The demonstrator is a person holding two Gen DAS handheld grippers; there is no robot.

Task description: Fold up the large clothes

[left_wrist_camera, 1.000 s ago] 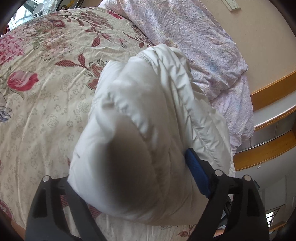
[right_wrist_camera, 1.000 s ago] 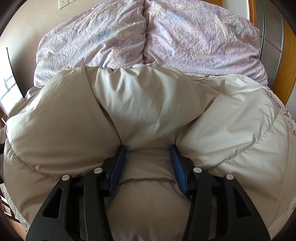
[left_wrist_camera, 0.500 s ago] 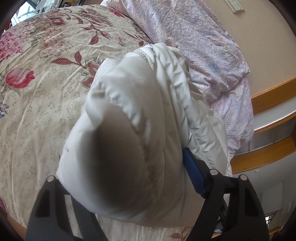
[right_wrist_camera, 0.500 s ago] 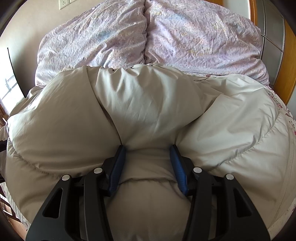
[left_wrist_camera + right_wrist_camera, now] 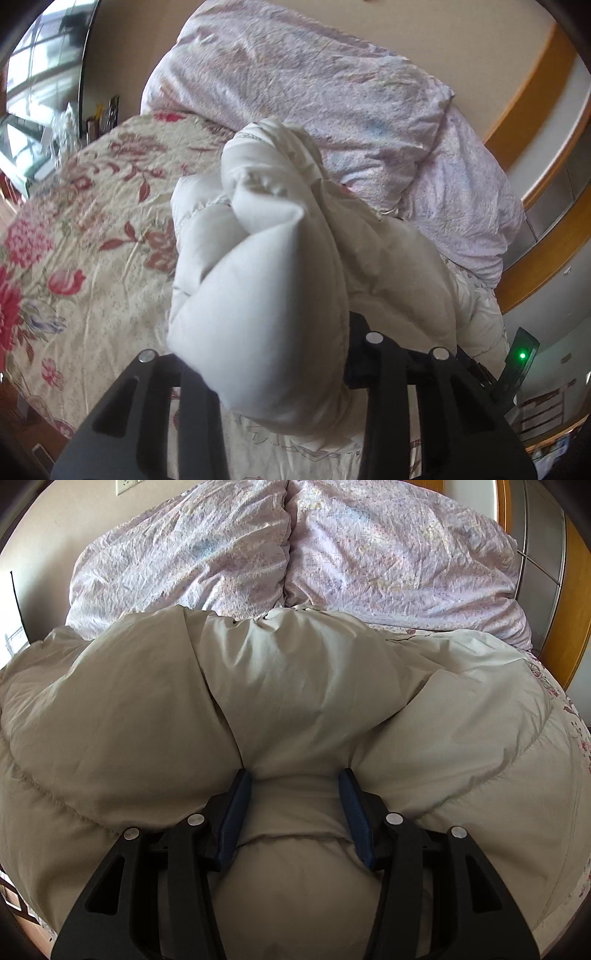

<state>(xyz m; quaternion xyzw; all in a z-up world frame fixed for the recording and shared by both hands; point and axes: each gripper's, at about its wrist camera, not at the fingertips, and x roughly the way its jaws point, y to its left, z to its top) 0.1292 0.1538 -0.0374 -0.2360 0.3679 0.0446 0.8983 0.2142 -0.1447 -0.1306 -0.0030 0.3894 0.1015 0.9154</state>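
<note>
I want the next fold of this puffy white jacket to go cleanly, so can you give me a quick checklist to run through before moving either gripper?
1. Right gripper clamped on the jacket: ok, a thick bunch is squeezed between both blue pads.
2. Left gripper has jacket between its jaws: ok, the padding bulges out in front while the jaws are closing.
3. Left pads seated on cloth: cannot tell, the jacket hides them.
4. Bedspread beside the jacket free of clutter: ok.
5. Pillows apart from the jacket: not ok, the jacket reaches up against them.
</note>
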